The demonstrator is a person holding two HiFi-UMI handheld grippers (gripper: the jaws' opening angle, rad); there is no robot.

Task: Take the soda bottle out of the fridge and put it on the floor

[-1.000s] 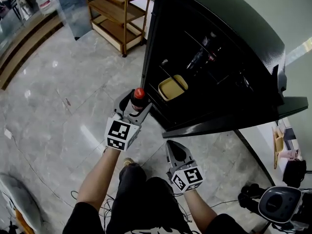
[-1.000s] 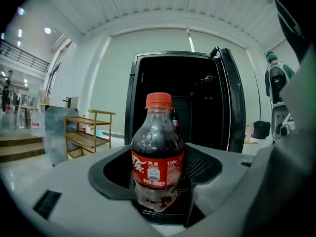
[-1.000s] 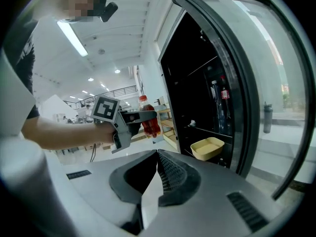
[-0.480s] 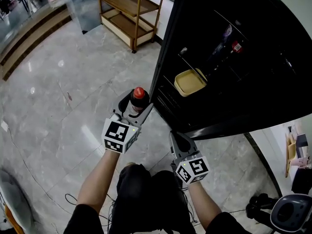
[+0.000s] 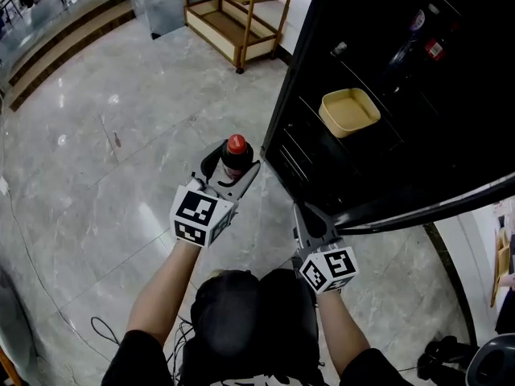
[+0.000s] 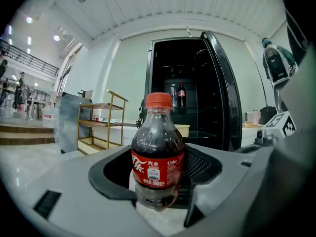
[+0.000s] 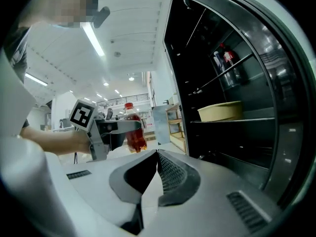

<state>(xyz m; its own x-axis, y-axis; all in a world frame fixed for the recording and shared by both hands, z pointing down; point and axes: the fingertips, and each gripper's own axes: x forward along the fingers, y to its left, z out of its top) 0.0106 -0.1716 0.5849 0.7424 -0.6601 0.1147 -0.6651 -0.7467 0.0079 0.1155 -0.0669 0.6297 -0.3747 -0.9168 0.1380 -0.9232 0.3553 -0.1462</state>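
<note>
As seen from the head view, holds a soda bottle upright in the left gripper, just outside the open fridge. Left gripper view: jaws wide, pressed on the soda bottle, facing the fridge. Right gripper view: right gripper closed tight, empty, beside the fridge.

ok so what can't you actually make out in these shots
Body of the soda bottle below its shoulders: head view, the left tool hides it.
Floor right under it: head view, covered by that tool.
Labels on the shelf bottles: head view, too small and dark.
Top of the fridge: head view, cut by the edge.
</note>
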